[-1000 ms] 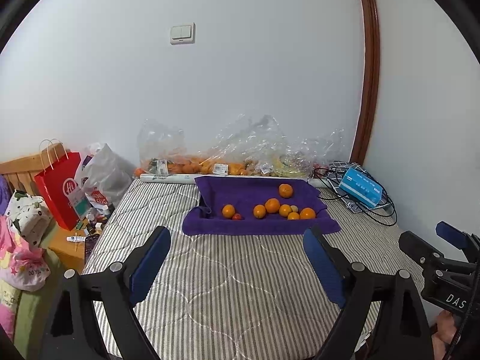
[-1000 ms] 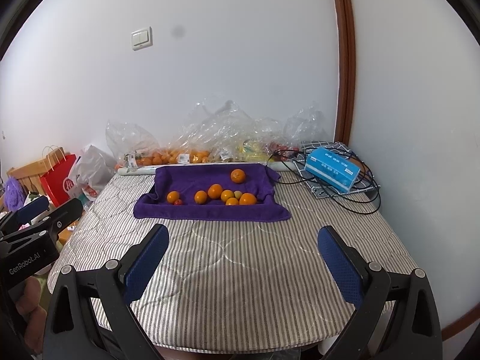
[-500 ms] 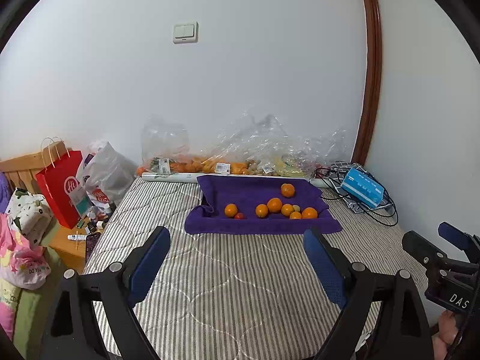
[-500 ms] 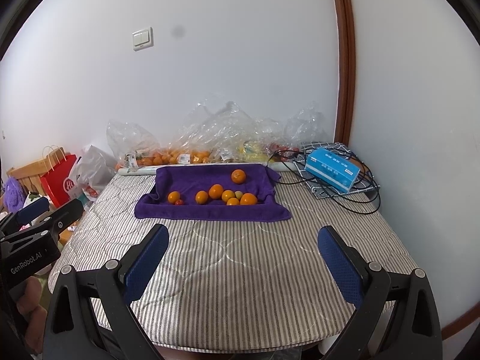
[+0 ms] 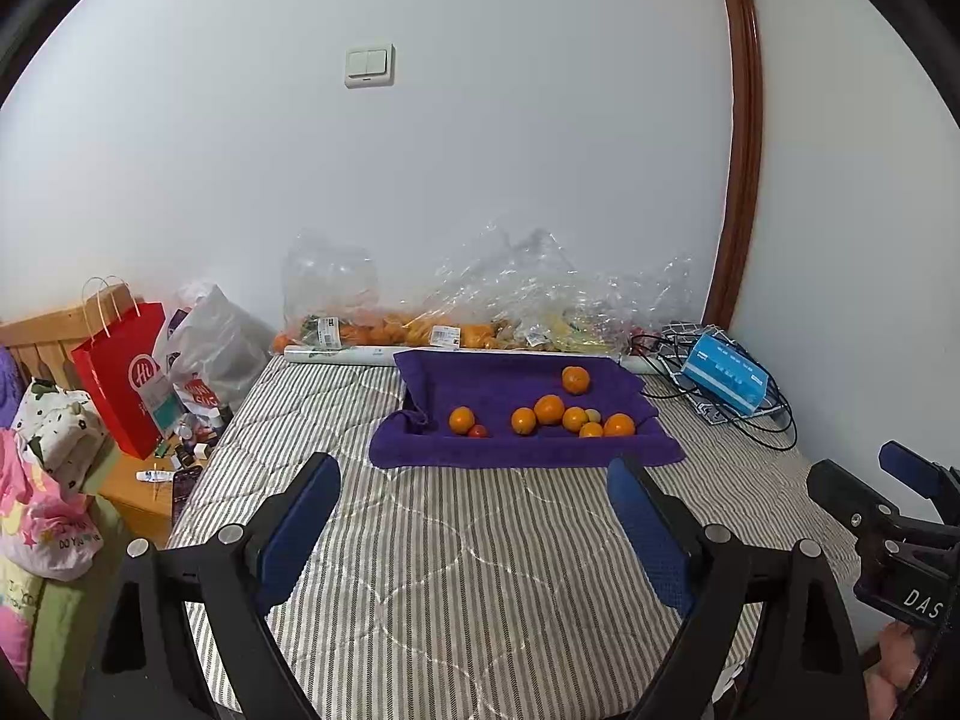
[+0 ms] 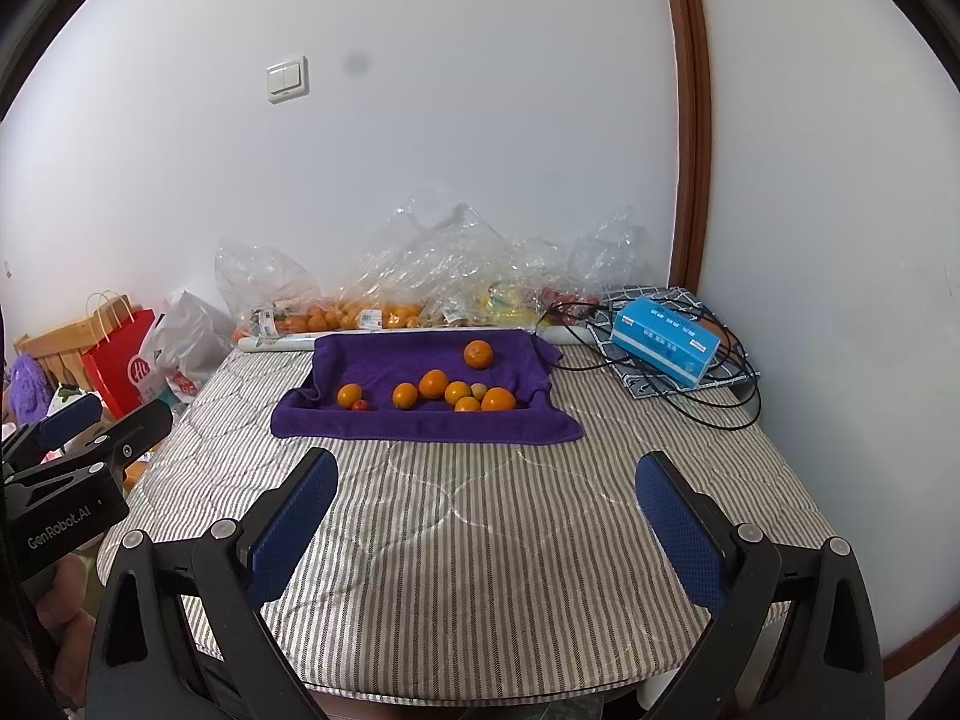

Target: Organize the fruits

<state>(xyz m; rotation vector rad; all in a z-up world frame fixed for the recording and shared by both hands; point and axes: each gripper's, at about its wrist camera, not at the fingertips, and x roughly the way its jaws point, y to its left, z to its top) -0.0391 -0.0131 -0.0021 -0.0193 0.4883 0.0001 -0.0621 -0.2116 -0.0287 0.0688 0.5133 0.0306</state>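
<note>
A purple towel (image 5: 498, 381) (image 6: 384, 366) lies on the striped mattress (image 5: 456, 540) (image 6: 480, 516), shaped like a shallow tray. On it sit several oranges (image 5: 549, 409) (image 6: 433, 384), one apart at the back (image 5: 575, 379) (image 6: 477, 354), a small red fruit (image 5: 477, 431) (image 6: 359, 405) and a small pale green fruit (image 5: 593, 415) (image 6: 478, 390). My left gripper (image 5: 474, 525) is open and empty, well short of the towel. My right gripper (image 6: 486, 519) is open and empty, also short of it. Each gripper shows at the edge of the other's view.
Clear plastic bags of oranges and other fruit (image 5: 420, 330) (image 6: 384, 312) line the wall behind the towel. A blue box on cables (image 5: 727, 373) (image 6: 666, 342) sits at the back right. A red paper bag (image 5: 123, 372) and clutter stand left of the mattress.
The left wrist view has shifted slightly, with the scene sitting a little higher and to the right. Both grippers stay open and empty; the fruit has not moved.
</note>
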